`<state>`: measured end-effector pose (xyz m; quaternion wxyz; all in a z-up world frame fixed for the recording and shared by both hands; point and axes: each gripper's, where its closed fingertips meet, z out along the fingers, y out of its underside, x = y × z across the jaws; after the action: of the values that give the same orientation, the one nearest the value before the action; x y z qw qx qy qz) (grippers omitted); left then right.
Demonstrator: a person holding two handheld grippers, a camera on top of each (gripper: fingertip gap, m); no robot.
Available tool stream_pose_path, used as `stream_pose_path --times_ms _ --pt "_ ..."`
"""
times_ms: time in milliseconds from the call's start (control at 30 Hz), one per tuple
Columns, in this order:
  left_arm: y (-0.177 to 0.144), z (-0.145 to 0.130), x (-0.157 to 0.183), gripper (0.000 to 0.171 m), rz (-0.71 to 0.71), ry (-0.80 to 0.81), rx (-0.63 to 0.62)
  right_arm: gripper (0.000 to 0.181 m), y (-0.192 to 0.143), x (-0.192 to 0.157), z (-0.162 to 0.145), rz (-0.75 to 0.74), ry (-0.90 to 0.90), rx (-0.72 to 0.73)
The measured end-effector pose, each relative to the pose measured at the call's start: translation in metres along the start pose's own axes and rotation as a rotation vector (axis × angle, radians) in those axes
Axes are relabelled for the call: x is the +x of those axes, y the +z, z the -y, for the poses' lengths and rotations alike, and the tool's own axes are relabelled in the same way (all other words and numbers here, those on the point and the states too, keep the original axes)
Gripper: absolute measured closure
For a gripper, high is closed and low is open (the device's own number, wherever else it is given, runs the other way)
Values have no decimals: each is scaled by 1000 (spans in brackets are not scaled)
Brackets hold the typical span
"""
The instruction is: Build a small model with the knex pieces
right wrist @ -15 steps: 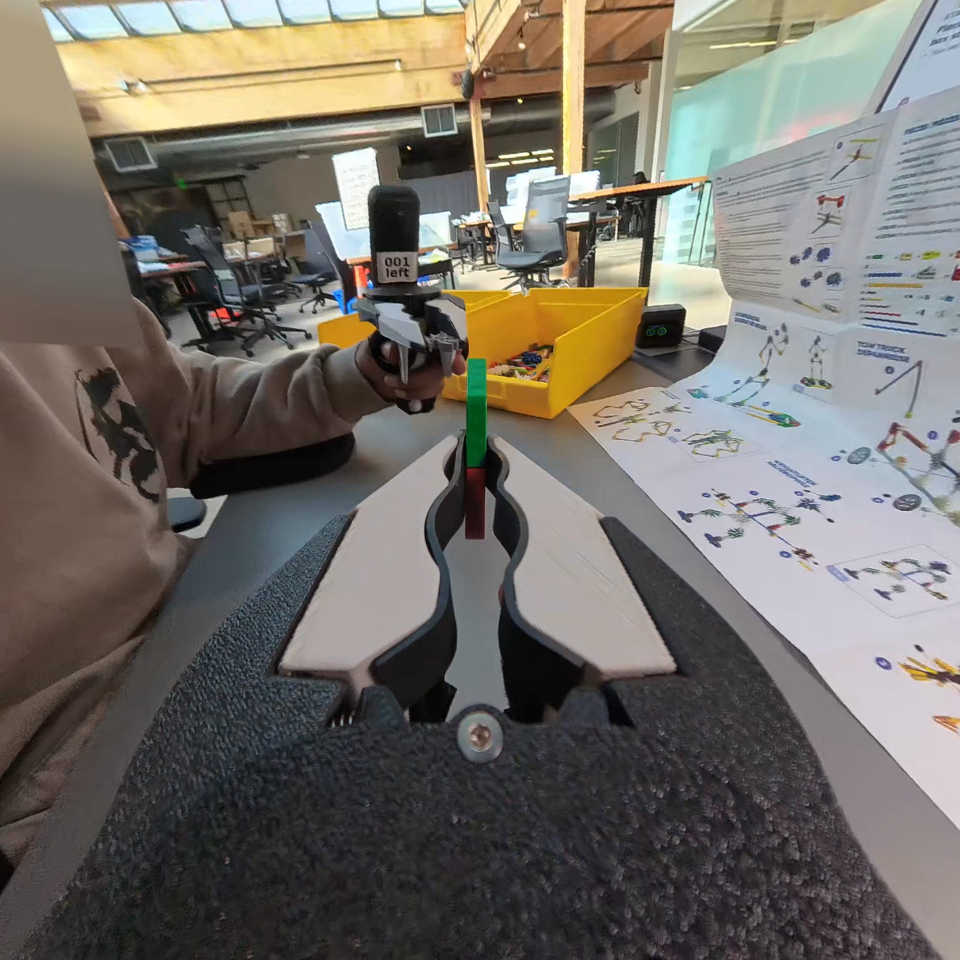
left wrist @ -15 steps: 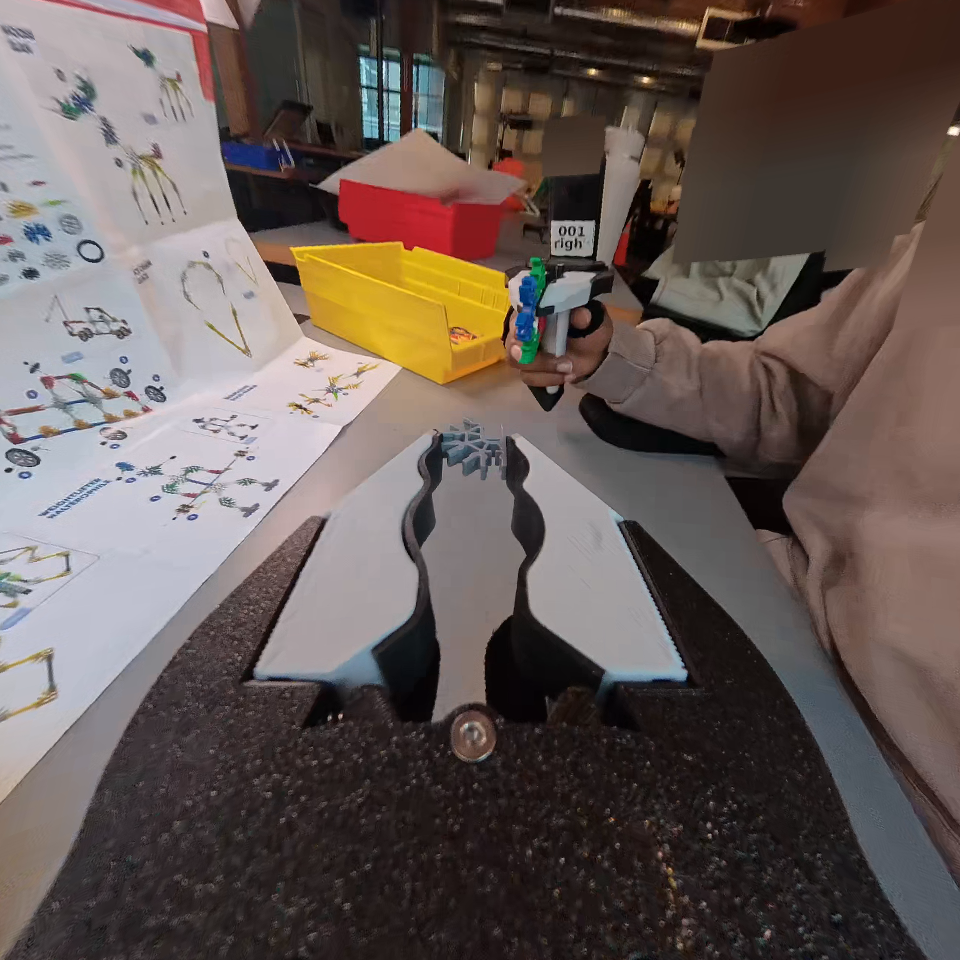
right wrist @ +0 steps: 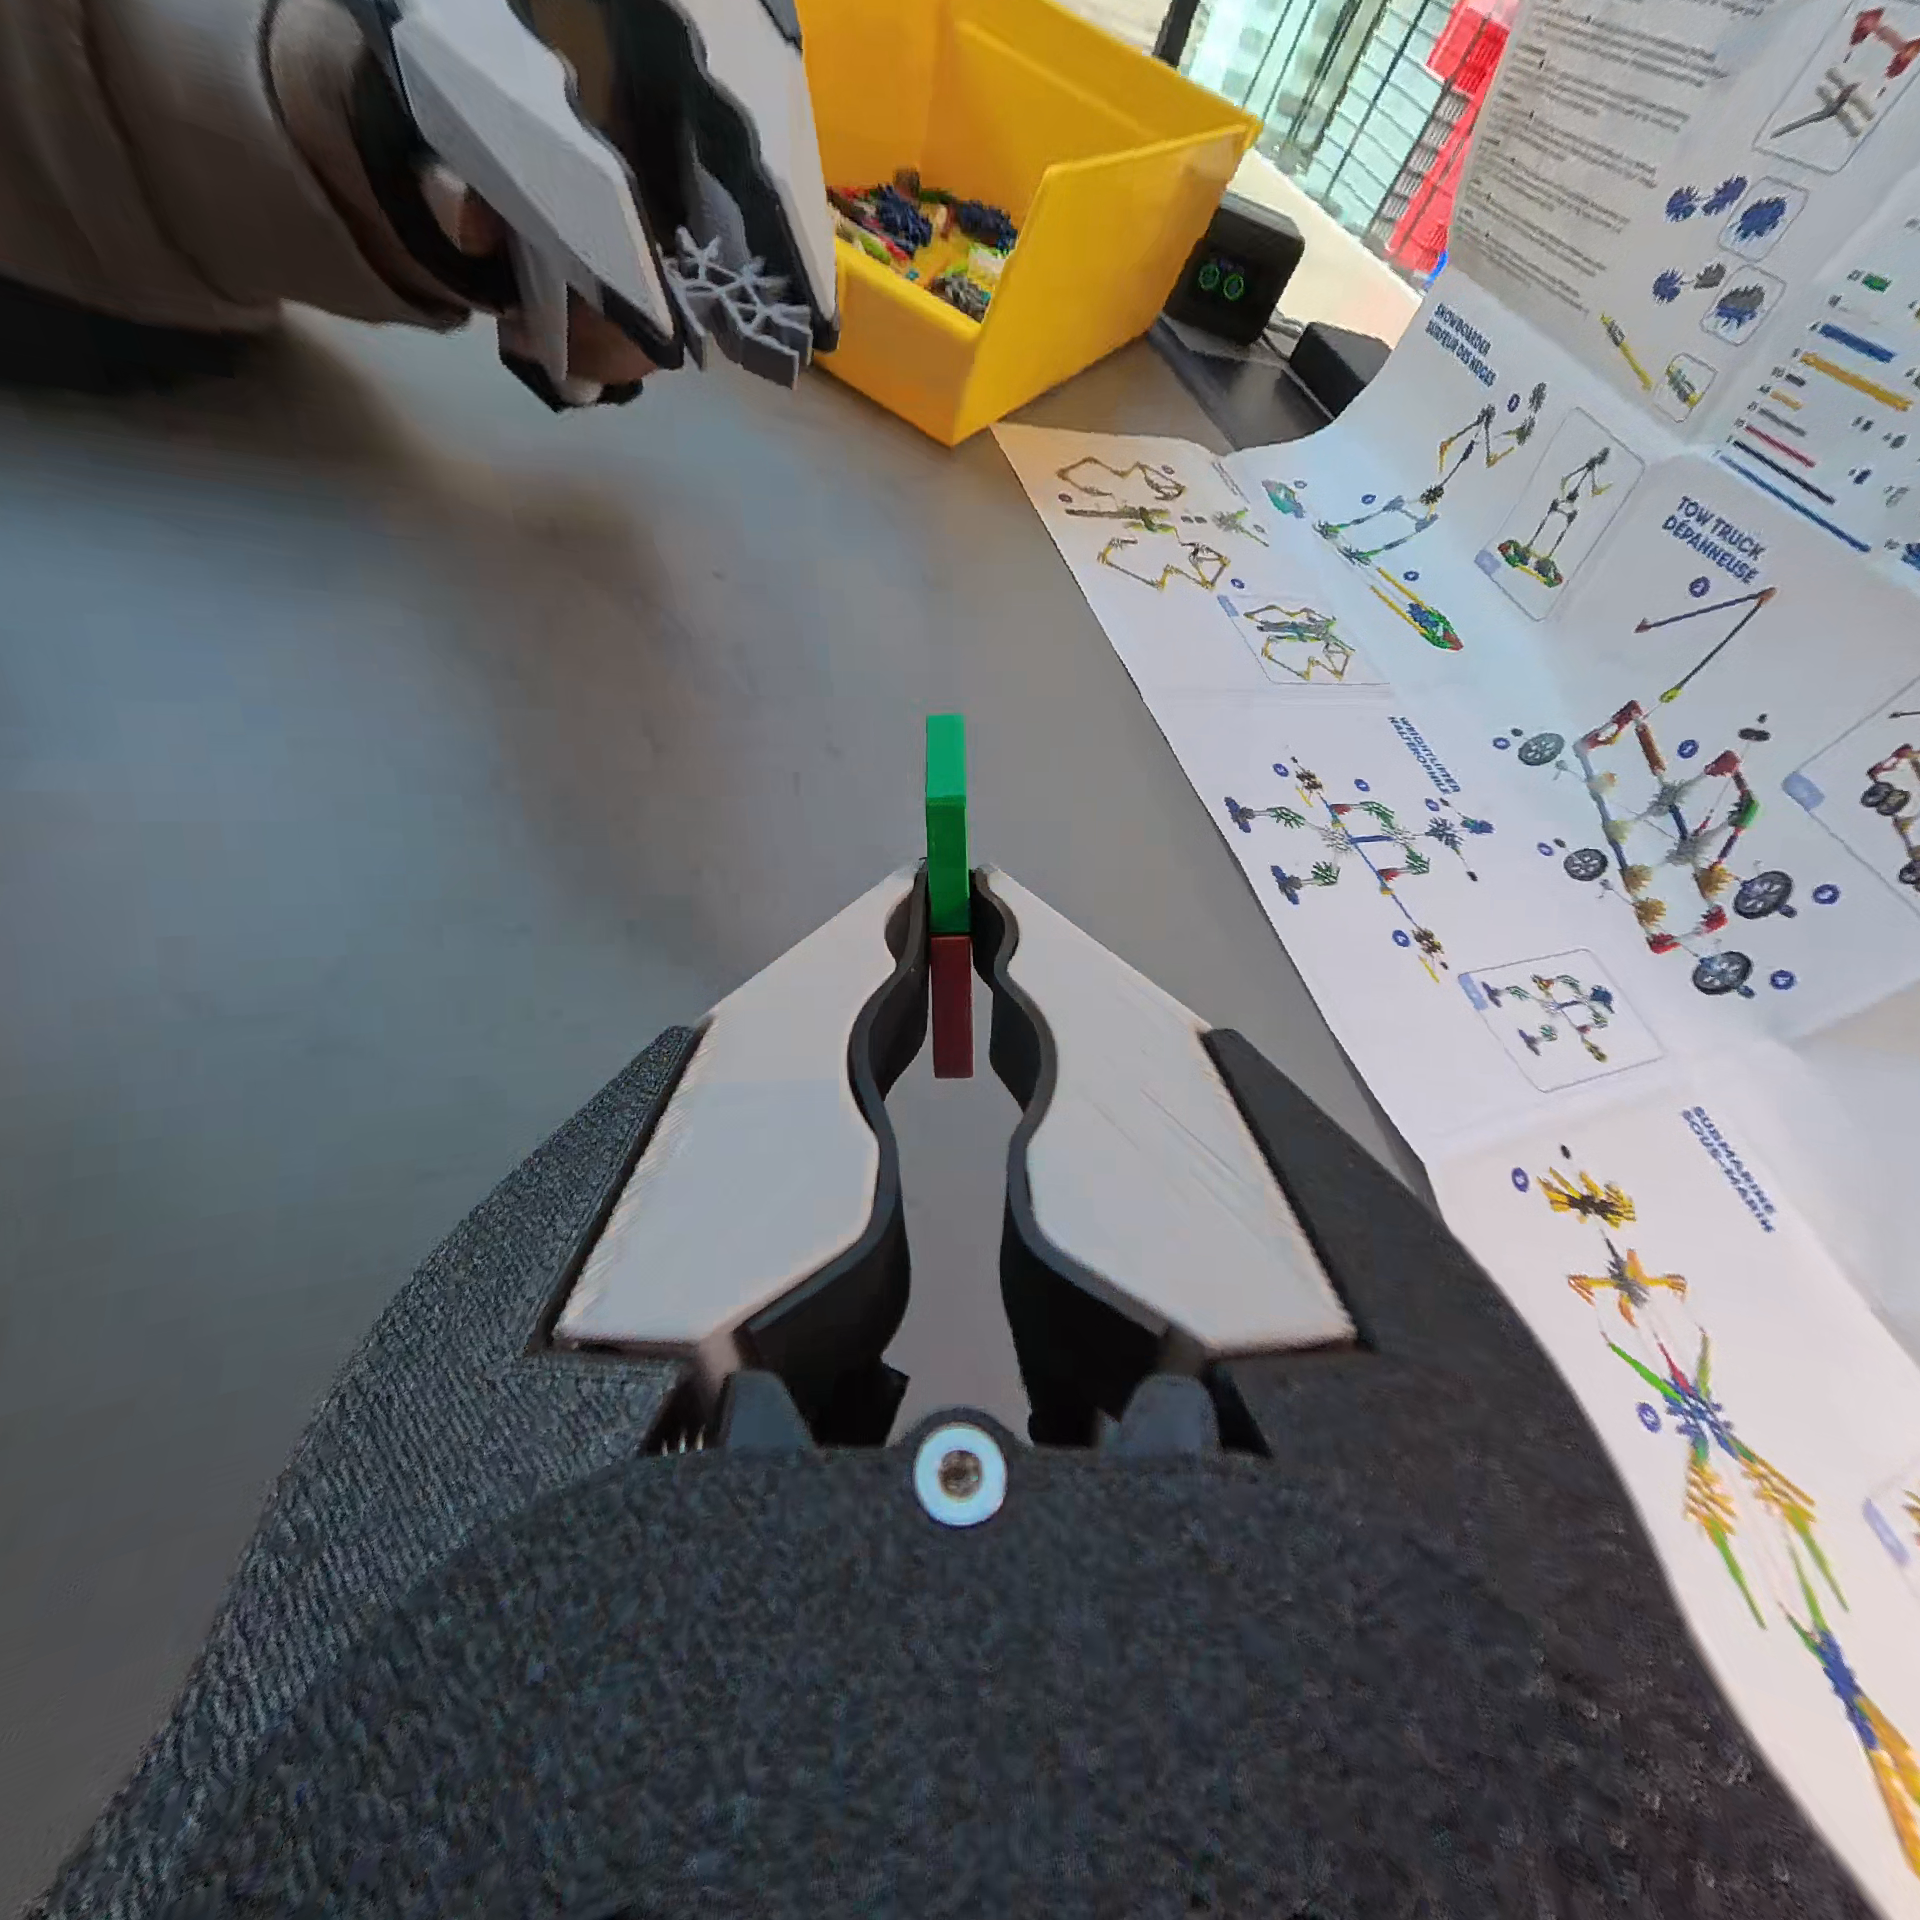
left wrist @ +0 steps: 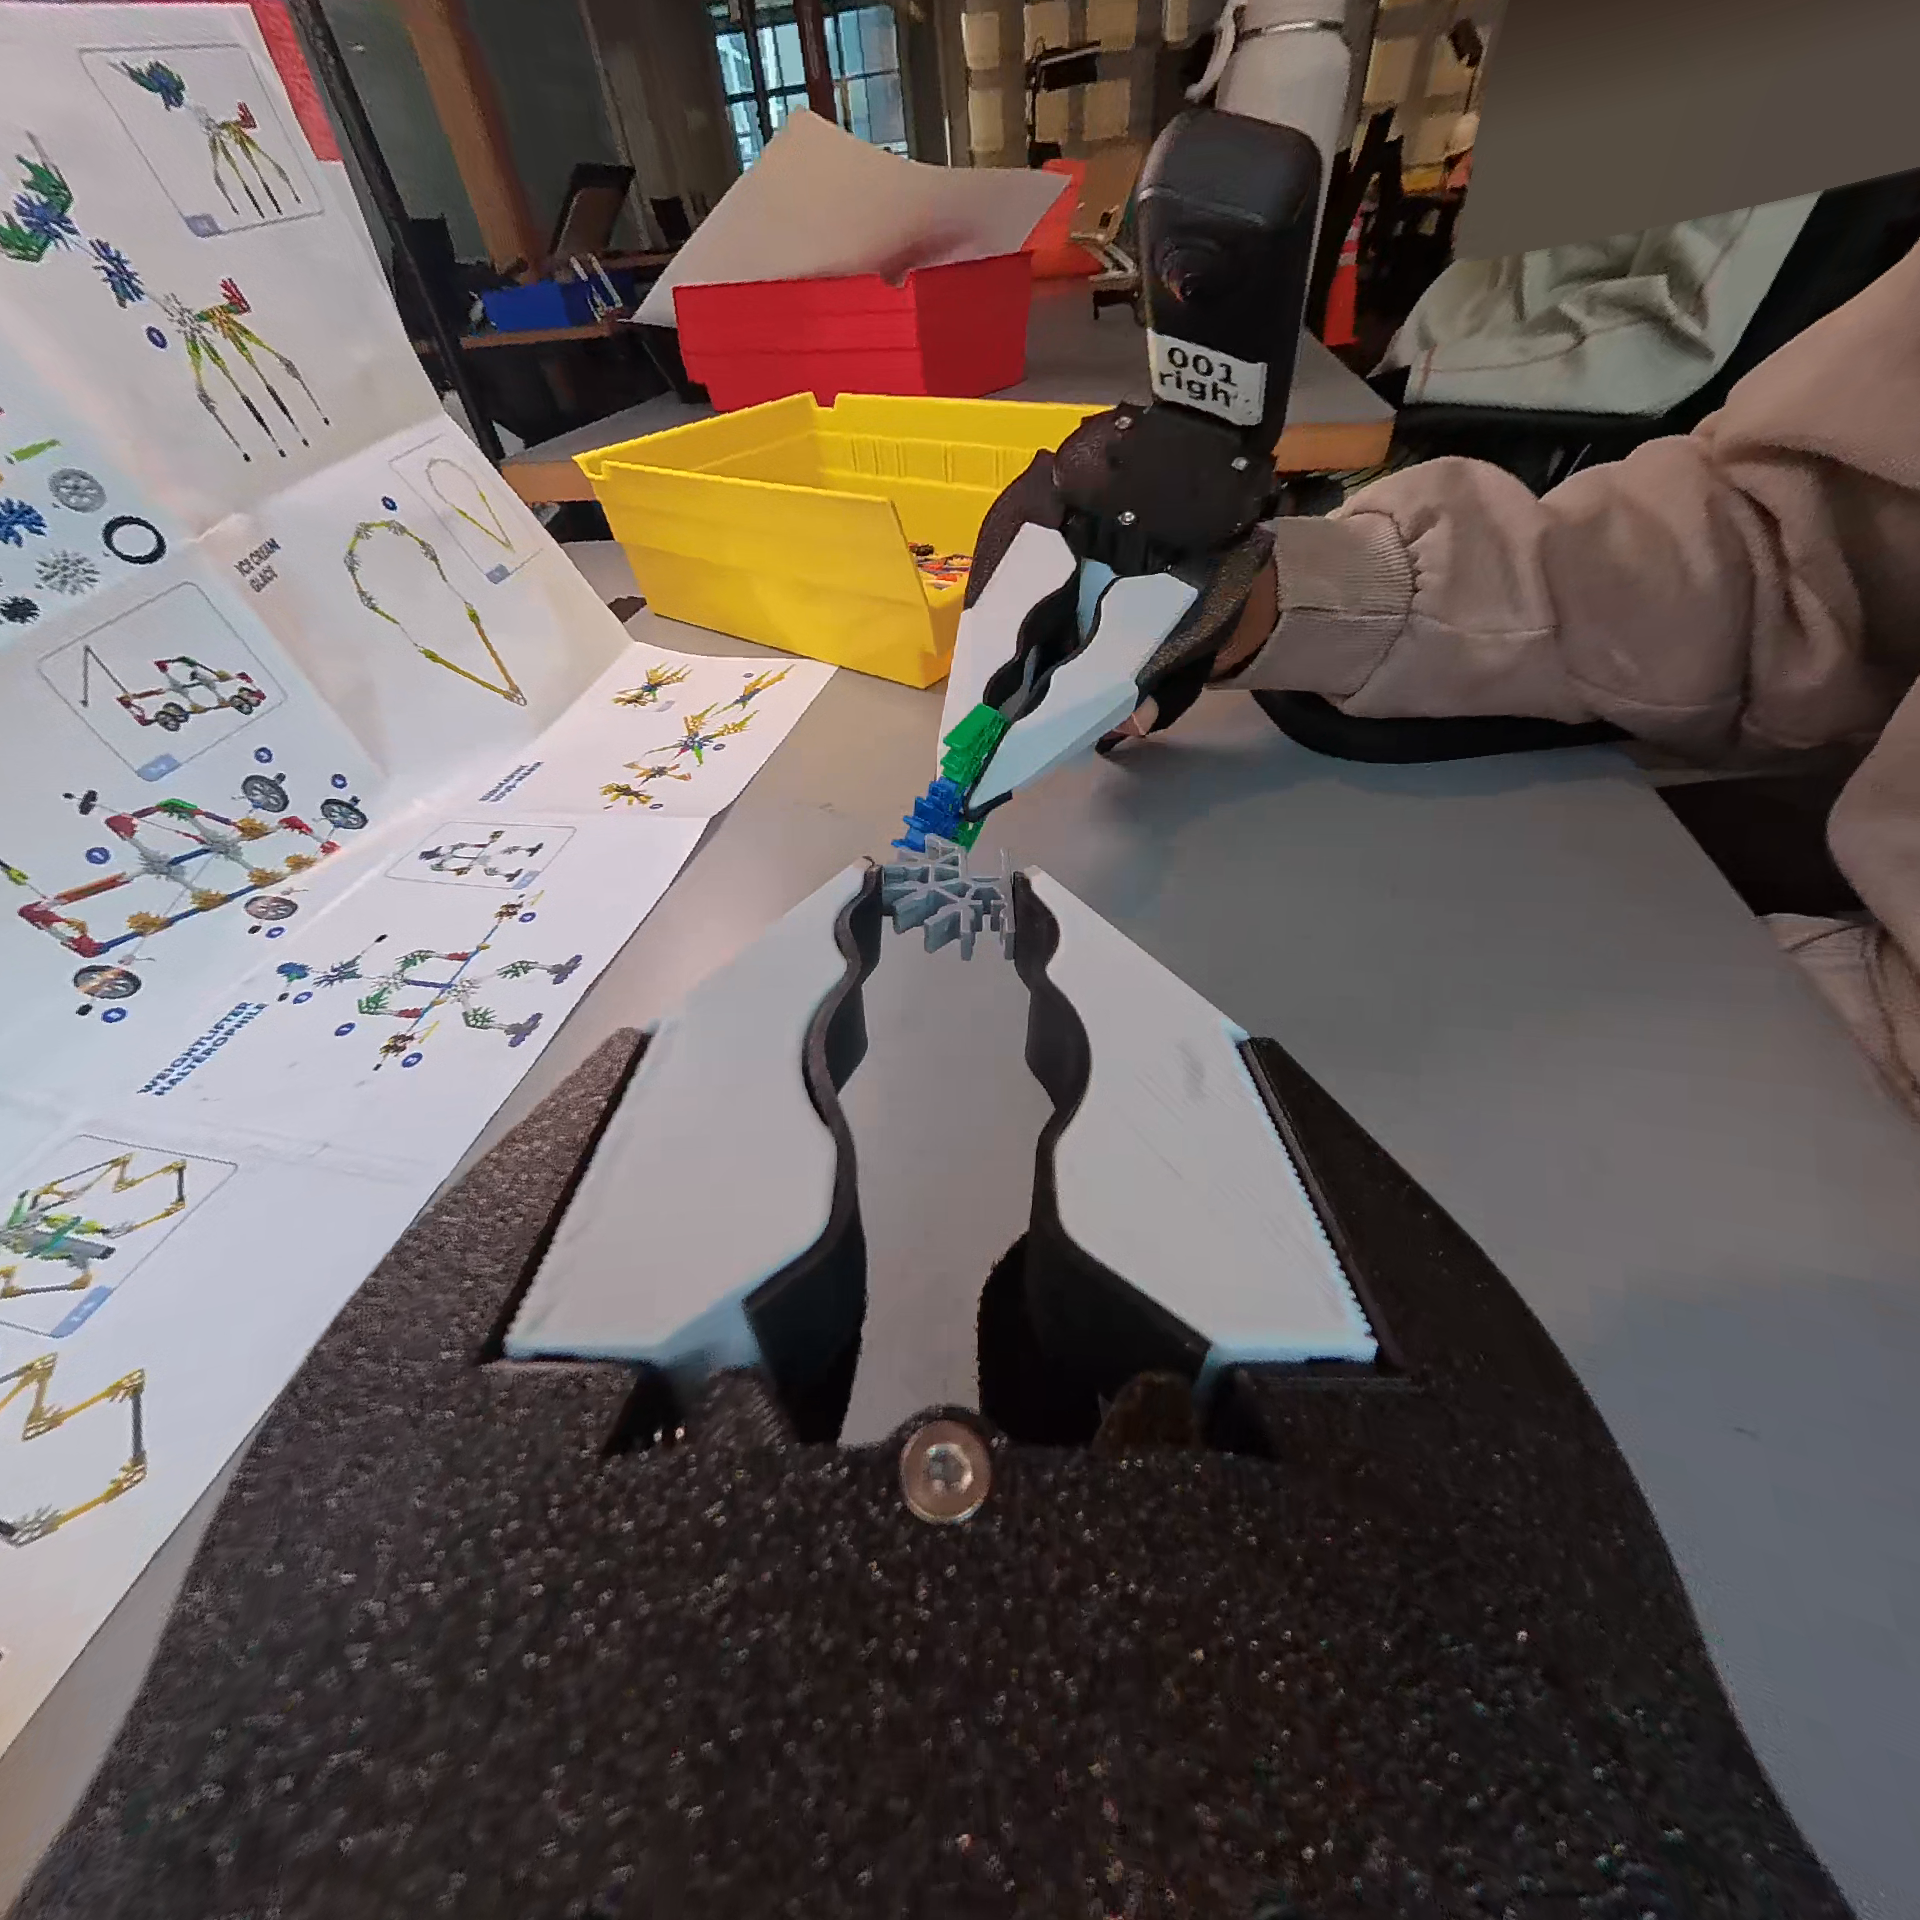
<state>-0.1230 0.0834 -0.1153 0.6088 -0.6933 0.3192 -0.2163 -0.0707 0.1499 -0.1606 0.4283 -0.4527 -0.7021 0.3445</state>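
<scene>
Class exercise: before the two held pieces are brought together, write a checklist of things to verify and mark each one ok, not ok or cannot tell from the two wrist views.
1. Left gripper shut on grey snowflake connector: ok.
2. Right gripper shut on green piece: ok.
3. Blue piece attached to the green piece: cannot tell.
4. Blue piece close to the connector, seen from the left wrist: ok.
5. Pieces already touching: cannot tell.
6. Yellow bin stands apart from both grippers: ok.

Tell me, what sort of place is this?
Probably a shared workshop or open office. A grey table holds a yellow bin of small building-toy pieces and a fold-out instruction sheet; more worktables and a red bin stand behind.
</scene>
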Motion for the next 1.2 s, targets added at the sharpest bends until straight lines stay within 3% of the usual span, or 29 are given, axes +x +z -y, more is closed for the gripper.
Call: stream_pose_path --times_ms 267,467,600,700,800,933,1067,1200 --pt "-4 -12 -24 148 114 -41 -35 176 13 -11 -27 -30 -195 -185" --pt "-12 -25 -48 148 229 -86 -94 159 17 -28 -34 53 -170 -234" --pt "-24 -24 -66 148 335 -72 -122 146 13 -32 -23 92 -87 -176" --pt "-63 1 -108 148 560 -13 -127 133 6 -30 -3 114 29 -71" --pt "-133 29 -161 148 796 -110 -141 129 -2 -19 10 92 106 8" --pt "-206 -3 -203 148 954 -337 -381 128 -8 -5 14 41 149 44" --pt "-231 -29 -211 136 1049 -333 -518 130 -6 -4 6 24 124 0" --pt "-220 -21 -207 129 1048 -282 -488 133 -4 -9 7 27 94 -20"
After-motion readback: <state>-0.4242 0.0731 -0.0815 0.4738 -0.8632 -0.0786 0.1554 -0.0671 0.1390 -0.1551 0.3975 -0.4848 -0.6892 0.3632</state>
